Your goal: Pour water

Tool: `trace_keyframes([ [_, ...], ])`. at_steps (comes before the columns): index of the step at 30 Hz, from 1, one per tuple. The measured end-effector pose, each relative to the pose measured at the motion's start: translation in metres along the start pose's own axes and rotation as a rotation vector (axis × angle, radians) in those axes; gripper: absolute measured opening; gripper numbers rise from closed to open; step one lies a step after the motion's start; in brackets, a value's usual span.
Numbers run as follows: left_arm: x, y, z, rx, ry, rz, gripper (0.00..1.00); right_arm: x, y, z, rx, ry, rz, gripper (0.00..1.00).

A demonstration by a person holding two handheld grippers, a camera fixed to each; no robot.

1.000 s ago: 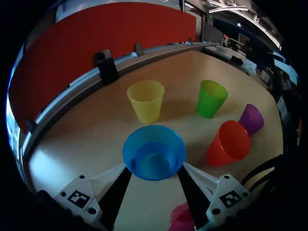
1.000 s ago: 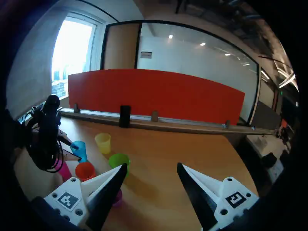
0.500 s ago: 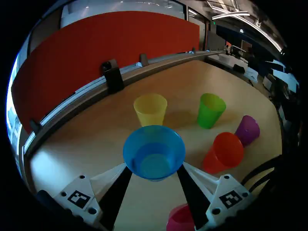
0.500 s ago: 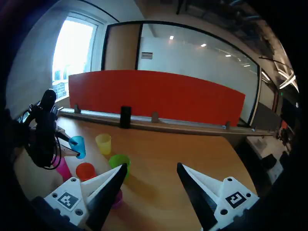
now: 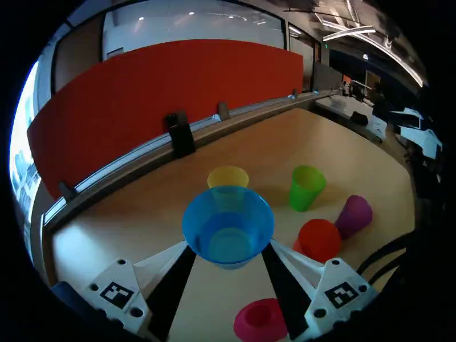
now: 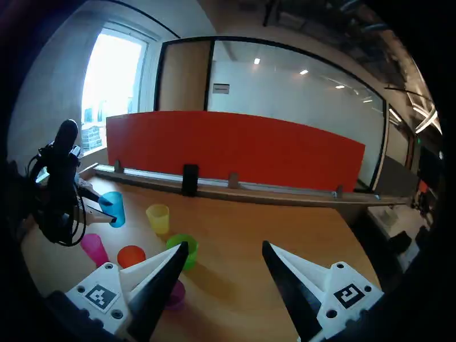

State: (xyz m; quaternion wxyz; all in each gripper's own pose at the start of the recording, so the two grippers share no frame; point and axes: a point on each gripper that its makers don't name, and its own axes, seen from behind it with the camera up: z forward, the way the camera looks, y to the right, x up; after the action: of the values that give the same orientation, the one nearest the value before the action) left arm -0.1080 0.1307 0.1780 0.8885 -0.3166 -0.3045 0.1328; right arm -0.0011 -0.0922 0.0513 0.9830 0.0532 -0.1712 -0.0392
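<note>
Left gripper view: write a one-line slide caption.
Left gripper holds a blue cup above yellow, green, red, purple and pink cups on a wooden desk.

You are lifting your left claw (image 5: 228, 246) with the blue cup (image 5: 228, 228) in its grip. In the left gripper view, the yellow cup (image 5: 228, 175), green cup (image 5: 306, 187), red cup (image 5: 319, 239) and purple cup (image 5: 354, 215) now look smaller and lower on the worktop (image 5: 342, 148). The blue rim now overlaps the yellow cup, and the pink cup (image 5: 261, 320) shows almost whole beneath the claw.
</note>
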Motion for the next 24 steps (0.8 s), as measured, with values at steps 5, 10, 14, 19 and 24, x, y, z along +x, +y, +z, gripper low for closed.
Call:
trace_keyframes([
  [5, 0.005, 0.001, -0.019, 0.034, 0.008, -0.017, 0.78, 0.000, -0.001, -0.002, 0.018, 0.005, -0.003, 1.00],
  [10, 0.009, 0.003, -0.041, 0.072, 0.015, -0.034, 0.78, 0.002, -0.003, -0.006, 0.043, 0.013, -0.009, 1.00],
  [14, 0.012, 0.005, -0.058, 0.104, 0.024, -0.049, 0.78, 0.002, -0.003, -0.007, 0.061, 0.017, -0.012, 1.00],
  [19, 0.013, 0.010, -0.077, 0.134, 0.031, -0.067, 0.78, 0.000, -0.005, -0.007, 0.085, 0.019, -0.013, 1.00],
  [24, 0.009, 0.017, -0.094, 0.161, 0.032, -0.088, 0.78, -0.006, -0.008, -0.004, 0.111, 0.013, -0.020, 1.00],
])
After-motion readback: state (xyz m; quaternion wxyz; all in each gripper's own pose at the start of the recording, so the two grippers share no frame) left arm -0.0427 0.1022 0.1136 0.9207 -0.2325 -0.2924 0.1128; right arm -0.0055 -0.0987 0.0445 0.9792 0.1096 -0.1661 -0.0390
